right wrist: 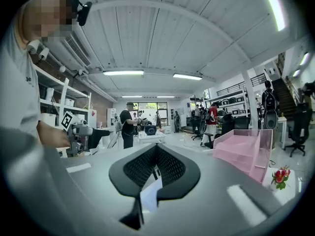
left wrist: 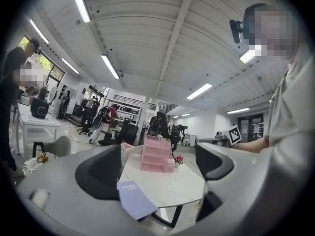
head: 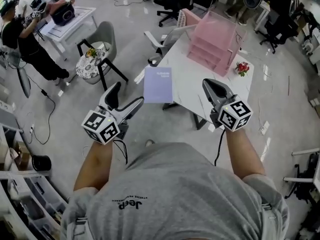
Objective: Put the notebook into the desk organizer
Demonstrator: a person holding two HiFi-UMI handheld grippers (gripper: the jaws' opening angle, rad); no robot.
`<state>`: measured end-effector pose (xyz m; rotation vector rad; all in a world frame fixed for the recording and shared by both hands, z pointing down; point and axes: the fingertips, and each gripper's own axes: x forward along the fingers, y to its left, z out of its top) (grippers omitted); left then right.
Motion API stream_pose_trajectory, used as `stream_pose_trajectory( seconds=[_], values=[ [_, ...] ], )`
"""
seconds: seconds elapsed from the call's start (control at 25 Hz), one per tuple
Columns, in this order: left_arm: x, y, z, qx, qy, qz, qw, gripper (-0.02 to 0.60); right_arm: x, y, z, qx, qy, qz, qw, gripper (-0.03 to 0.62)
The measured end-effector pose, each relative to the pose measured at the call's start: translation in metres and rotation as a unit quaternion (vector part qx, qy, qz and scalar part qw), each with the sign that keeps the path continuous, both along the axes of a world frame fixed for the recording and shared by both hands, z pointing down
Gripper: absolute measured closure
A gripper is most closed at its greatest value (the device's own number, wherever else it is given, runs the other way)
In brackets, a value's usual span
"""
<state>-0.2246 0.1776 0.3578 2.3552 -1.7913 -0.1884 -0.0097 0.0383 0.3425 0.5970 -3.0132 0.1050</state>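
Note:
A lavender notebook (head: 158, 84) lies flat on the near left corner of the white table (head: 200, 86). Farther back on that table stands the pink desk organizer (head: 212, 41), a stack of open trays. My left gripper (head: 130, 92) hovers off the table's edge just left of the notebook, its jaws wide apart and empty. In the left gripper view the notebook (left wrist: 134, 198) shows low between the jaws, with the organizer (left wrist: 157, 154) beyond. My right gripper (head: 206, 82) is held above the table's near right part, shut on nothing. The right gripper view shows the organizer (right wrist: 243, 154) to the right.
A small red flower (head: 242, 68) stands right of the organizer. A grey chair (head: 102, 39) and a round side table (head: 92, 64) are on the floor to the left. A person (head: 22, 39) works at another white table (head: 65, 24). Office chairs stand behind.

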Motion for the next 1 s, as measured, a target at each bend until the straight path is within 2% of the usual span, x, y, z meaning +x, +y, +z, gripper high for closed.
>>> stream_pose_trajectory(
  seconds=[0.2, 0.36, 0.72, 0.88, 1.0],
  values=[
    [-0.055, -0.060, -0.005, -0.003, 0.000, 0.040, 0.9992, 0.077, -0.062, -0.044, -0.009, 0.002, 0.004, 0.022, 1.000, 0.592],
    [-0.080, -0.093, 0.008, -0.009, 0.014, 0.058, 0.9982, 0.077, -0.085, -0.072, -0.007, 0.001, 0.013, 0.030, 0.999, 0.592],
    [-0.090, -0.152, 0.033, -0.047, 0.038, 0.065, 0.9960, 0.077, -0.096, -0.136, 0.009, -0.021, 0.023, 0.023, 0.999, 0.592],
    [-0.078, -0.183, 0.055, -0.081, 0.055, 0.042, 0.9943, 0.077, -0.094, -0.179, 0.023, -0.035, 0.018, -0.020, 0.999, 0.591],
    [-0.072, -0.196, 0.083, -0.124, 0.074, 0.015, 0.9894, 0.077, -0.100, -0.202, 0.036, -0.053, 0.014, -0.064, 0.996, 0.592]
  ],
)
